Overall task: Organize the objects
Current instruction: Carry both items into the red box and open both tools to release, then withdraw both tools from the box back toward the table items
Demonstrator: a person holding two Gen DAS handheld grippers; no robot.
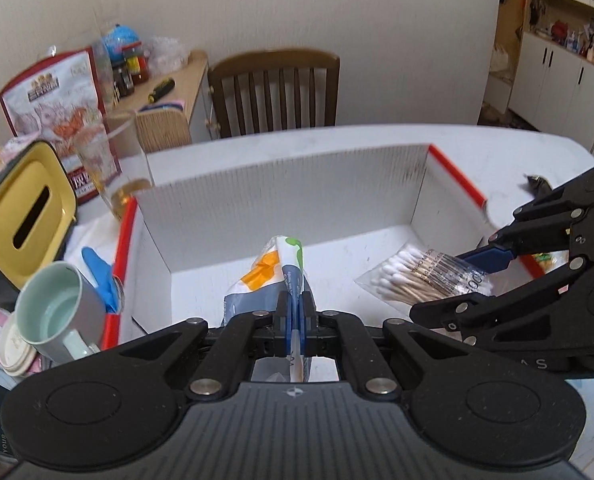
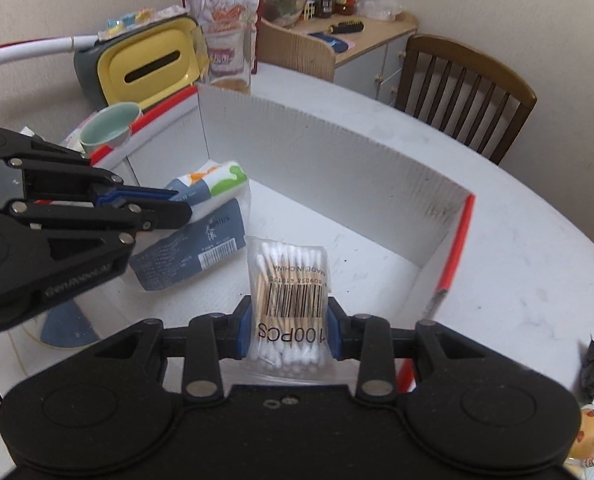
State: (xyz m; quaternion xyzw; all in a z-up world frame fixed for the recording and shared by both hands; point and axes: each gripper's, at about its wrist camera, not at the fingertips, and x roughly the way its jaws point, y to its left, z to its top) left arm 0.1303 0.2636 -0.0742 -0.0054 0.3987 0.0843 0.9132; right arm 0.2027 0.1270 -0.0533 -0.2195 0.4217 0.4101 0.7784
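While grippers (image 1: 295, 312) (image 2: 290, 332) clamp packets, box wall (image 1: 289, 184) close ahead

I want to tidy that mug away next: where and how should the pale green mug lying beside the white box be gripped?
Grip the pale green ceramic mug by its rim wall, one finger inside the mouth and one outside. It lies tipped on its side with the mouth open toward the left wrist camera, so come in along that opening. Its handle sits low against round lids, probably harder to reach.
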